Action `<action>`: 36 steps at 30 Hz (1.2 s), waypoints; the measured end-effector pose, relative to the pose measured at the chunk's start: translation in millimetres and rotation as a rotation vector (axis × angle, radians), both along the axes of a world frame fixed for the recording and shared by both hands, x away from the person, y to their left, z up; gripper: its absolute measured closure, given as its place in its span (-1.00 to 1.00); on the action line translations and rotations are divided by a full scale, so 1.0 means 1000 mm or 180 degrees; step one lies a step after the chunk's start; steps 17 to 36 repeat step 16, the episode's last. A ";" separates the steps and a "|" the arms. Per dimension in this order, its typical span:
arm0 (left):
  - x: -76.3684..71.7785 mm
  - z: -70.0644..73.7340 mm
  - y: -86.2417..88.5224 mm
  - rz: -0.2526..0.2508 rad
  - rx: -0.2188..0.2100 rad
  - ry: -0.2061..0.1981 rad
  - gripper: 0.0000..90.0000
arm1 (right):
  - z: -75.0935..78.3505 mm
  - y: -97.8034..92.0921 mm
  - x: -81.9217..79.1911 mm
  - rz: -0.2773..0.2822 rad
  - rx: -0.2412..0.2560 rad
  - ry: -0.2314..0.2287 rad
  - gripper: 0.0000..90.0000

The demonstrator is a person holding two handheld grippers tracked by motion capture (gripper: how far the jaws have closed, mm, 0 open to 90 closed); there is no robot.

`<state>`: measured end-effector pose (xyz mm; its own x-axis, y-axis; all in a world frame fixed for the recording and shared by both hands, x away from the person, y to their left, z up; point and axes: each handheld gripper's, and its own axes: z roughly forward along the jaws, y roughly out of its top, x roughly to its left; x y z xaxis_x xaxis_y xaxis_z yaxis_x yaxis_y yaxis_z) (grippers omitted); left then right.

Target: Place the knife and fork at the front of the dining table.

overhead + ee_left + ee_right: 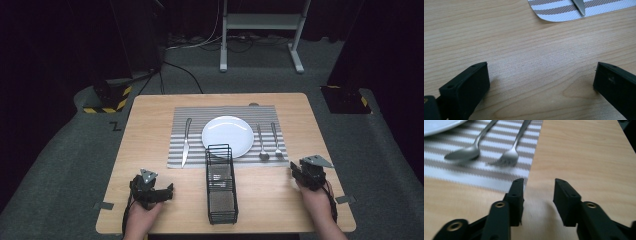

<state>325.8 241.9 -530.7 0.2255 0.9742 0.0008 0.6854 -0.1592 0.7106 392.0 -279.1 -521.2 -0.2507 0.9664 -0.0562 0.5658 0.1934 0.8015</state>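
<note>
Light wooden table (150, 125). Grey-striped woven placemat (195, 112), far centre. Black wire basket (221, 187), near centre (overlapping round white plate (227, 135)). Left gripper (167, 192) near-left, jaws wide apart, empty. Right gripper (294, 171) near-right, jaws parted, empty. Steel knife (185, 142) left of plate; steel spoon (261, 144), steel fork (276, 141) right.

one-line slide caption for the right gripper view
Open right gripper over bare table, spoon and fork ahead on striped mat.

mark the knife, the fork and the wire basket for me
knife (186, 141): high view, middle of the blade, on the striped mat left of the plate.
fork (507, 158): right gripper view, base of the tines.
wire basket (221, 210): high view, near end wall, on the bare table.
</note>
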 end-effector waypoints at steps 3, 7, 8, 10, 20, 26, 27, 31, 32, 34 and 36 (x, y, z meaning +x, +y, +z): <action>0.000 0.000 0.000 0.0000 -0.0001 0.0000 -0.99 | -0.002 -0.006 -0.014 0.0081 -0.0055 0.0163 0.03; 0.000 0.000 0.000 -0.0003 -0.0001 -0.0001 -0.99 | -0.002 -0.019 -0.032 0.0115 0.0059 0.0273 -0.30; 0.000 0.000 0.000 -0.0003 -0.0001 -0.0001 -0.99 | -0.002 -0.020 -0.032 0.0140 0.0055 0.0285 -0.35; 0.000 0.000 0.000 -0.0003 0.0000 -0.0001 -0.99 | -0.002 -0.019 -0.033 0.0149 0.0057 0.0298 -0.39; 0.000 0.000 0.000 -0.0005 -0.0001 -0.0001 -0.99 | -0.003 -0.018 -0.032 0.0163 0.0044 0.0311 -0.46; 0.000 0.000 0.000 -0.0005 -0.0001 -0.0001 -0.99 | -0.003 -0.018 -0.032 0.0163 0.0044 0.0311 -0.46; 0.000 0.000 0.000 -0.0005 -0.0001 -0.0001 -0.99 | -0.003 -0.018 -0.032 0.0163 0.0044 0.0311 -0.46; 0.000 0.000 0.000 -0.0005 -0.0001 -0.0001 -0.99 | -0.003 -0.018 -0.032 0.0163 0.0044 0.0311 -0.46; 0.000 0.000 0.000 -0.0005 -0.0001 -0.0001 -0.99 | -0.003 -0.018 -0.032 0.0163 0.0044 0.0311 -0.46; 0.000 0.000 0.000 -0.0005 -0.0001 -0.0001 -0.99 | -0.003 -0.018 -0.032 0.0163 0.0044 0.0311 -0.46; 0.000 0.000 0.000 -0.0005 -0.0001 -0.0001 -0.99 | -0.003 -0.018 -0.032 0.0163 0.0044 0.0311 -0.46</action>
